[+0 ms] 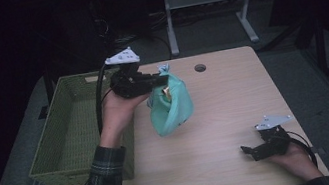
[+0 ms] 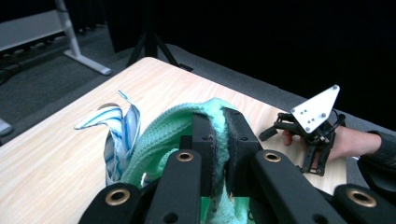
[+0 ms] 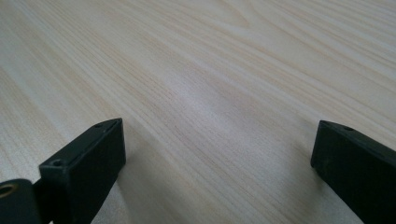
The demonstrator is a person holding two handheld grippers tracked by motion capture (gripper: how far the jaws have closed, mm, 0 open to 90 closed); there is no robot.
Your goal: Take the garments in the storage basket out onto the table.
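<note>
- At your 9 o'clock, the green woven basket (image 1: 74,128) sits at the counter's (image 1: 236,111) left edge, with its open top clear. I judge it the likely drop point for the cloth.
- At about 11 o'clock, your left gripper (image 1: 163,79) has its fingers (image 2: 205,140) clamped narrow on a fold of the mint-green knitted cloth (image 1: 171,106), which hangs in the air above the counter, just right of the basket.
- A blue-and-white striped cloth (image 2: 116,126) is bunched with the green one near the pinch. I cannot tell whether the fingers catch it too, so it may slip free if you swing fast.
- The hanging bulk droops low. Carry it left without lifting and it could snag on the basket's near rim or drape over the wall.
- At your 4 o'clock, your right gripper (image 1: 249,151) rests low over bare counter, fingers (image 3: 88,163) spread wide and empty, well apart from the cloth, too far to catch a drop.
</note>
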